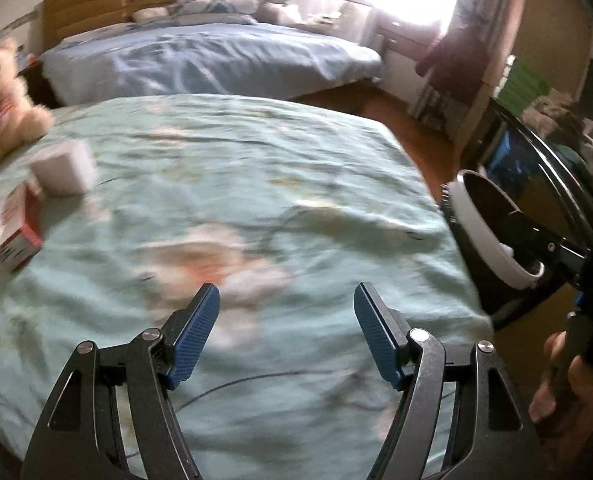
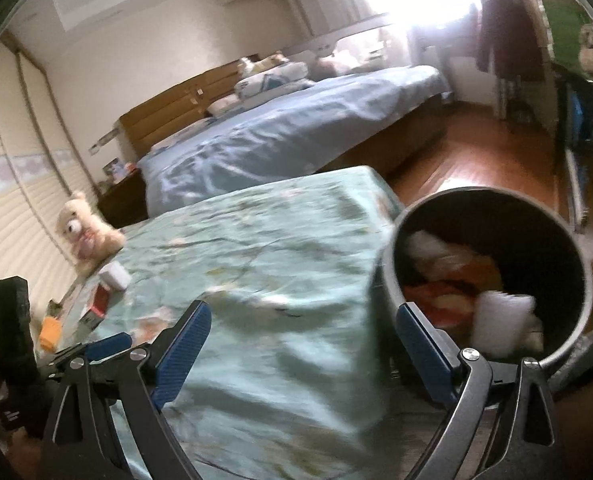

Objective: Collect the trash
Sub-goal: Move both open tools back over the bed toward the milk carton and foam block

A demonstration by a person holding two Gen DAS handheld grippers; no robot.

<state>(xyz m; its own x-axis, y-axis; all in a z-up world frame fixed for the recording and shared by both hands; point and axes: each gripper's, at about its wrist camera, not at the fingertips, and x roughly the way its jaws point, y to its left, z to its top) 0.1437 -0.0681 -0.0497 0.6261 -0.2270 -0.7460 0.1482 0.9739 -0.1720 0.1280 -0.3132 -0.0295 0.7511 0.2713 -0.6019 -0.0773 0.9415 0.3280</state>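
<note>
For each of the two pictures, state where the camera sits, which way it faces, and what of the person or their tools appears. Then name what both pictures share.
Left wrist: on the left gripper, facing down across the green bedspread; jaws open and empty; a hand at right.
Right wrist: on the right gripper, facing bed and trash bin; jaws open and empty.
Shared: bedspread, teddy bear, white cup, red box, bin.

Teddy bear (image 1: 4, 96) cut by left edge, bin (image 2: 492, 276) contents smeared, red box (image 1: 16, 228) print unreadable
</note>
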